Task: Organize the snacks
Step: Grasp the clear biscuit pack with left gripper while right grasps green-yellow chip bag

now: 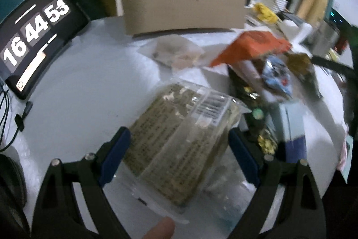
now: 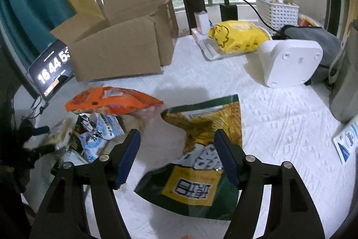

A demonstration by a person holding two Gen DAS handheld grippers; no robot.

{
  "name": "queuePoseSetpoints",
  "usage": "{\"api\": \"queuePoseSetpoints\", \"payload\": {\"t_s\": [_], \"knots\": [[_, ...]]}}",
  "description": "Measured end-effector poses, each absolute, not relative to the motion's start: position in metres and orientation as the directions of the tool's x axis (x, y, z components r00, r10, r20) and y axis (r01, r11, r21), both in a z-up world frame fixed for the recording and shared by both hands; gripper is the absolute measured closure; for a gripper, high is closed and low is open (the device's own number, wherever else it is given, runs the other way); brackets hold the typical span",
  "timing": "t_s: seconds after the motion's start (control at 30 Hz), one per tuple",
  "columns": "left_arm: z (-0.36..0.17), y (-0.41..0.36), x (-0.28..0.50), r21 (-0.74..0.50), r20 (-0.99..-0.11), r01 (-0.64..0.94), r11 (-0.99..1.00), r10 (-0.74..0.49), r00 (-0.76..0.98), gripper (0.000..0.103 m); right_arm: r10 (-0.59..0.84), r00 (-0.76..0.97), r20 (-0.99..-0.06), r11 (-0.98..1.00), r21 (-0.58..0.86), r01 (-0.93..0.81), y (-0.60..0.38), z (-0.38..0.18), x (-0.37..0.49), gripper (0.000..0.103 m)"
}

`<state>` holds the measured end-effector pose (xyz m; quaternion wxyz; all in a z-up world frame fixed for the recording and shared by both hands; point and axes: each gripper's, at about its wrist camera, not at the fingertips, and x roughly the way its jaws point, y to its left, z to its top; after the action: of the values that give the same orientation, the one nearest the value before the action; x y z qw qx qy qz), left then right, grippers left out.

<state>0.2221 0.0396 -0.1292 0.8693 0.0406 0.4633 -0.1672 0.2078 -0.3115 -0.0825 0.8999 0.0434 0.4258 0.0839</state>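
Your left gripper (image 1: pixel 179 149) is hovering with its jaws wide over a clear pack (image 1: pixel 179 145) of brownish snack bars lying on the white counter (image 1: pixel 89 93); the pack is sitting between the blue pads, and you cannot tell whether they are touching it. Just right of the pack, a pile of snacks is lying: an orange bag (image 1: pixel 250 46) at the far side, a blue-and-white packet (image 1: pixel 277 77) beside it and dark wrappers nearer. A cardboard box (image 1: pixel 183 1) is standing open at the far edge, and a tablet (image 1: pixel 38 37) showing a clock is leaning at the far left.

Your right gripper (image 2: pixel 176 158) is pointing down at a green-and-yellow bag (image 2: pixel 197 189) on the counter, with its jaws fairly wide and the bag's upper part showing between them; no pad is clearly pressing on it. Far right, a yellow bag (image 2: pixel 239 35) is lying near a white basket (image 2: pixel 277 10).
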Motion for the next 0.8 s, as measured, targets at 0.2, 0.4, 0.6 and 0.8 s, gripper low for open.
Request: {"api": "queuePoseSetpoints", "payload": {"t_s": [0.2,0.4,0.6,0.8], "knots": [[-0.132,0.040,0.244,-0.034,-0.828,0.284,0.958,-0.187,0.529,0.013,0.174,0.596,-0.784,0.984,0.155,-0.083,-0.320,-0.096,0.207,0.027],[-0.131,0.038,0.265,-0.021,-0.830,0.320,0.947,-0.195,0.523,0.013,0.175,0.565,-0.806,0.984,0.158,-0.080,-0.320,-0.109,0.209,0.025],[-0.141,0.043,0.282,-0.074,-0.850,0.379,0.923,-0.257,0.459,0.005,0.162,0.555,-0.816,0.986,0.158,-0.054,-0.323,-0.118,0.215,0.025],[-0.149,0.037,0.266,-0.070,-0.863,0.483,0.873,-0.296,0.410,0.004,0.149,0.551,-0.821,0.987,0.153,-0.039,-0.326,-0.124,0.219,0.025]]}}
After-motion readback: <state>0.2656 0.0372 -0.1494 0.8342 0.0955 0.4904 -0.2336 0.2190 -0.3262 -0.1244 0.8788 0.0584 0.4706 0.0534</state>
